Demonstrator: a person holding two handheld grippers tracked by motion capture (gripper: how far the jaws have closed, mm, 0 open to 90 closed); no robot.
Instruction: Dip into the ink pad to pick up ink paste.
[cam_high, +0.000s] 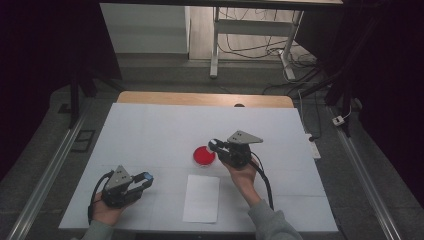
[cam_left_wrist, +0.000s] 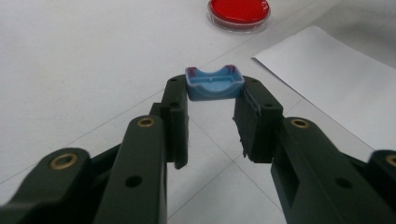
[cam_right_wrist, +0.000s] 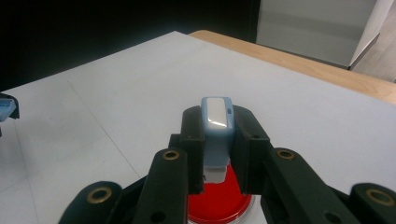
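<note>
— White table (cam_high: 150, 130) from above, what's on it?
— Red dish (cam_high: 204, 156) mid-table, paper (cam_high: 201, 198) just nearer me. My right gripper (cam_high: 215, 145) is at the dish; my left gripper (cam_high: 148, 177) sits low left.
— Left gripper view?
— My jaws pinch a blue cap (cam_left_wrist: 214, 83) at their tips, dish (cam_left_wrist: 239, 12) beyond.
— Right gripper view?
— My jaws clamp a pale stamp (cam_right_wrist: 216, 135) upright, right over the dish (cam_right_wrist: 217, 203).
</note>
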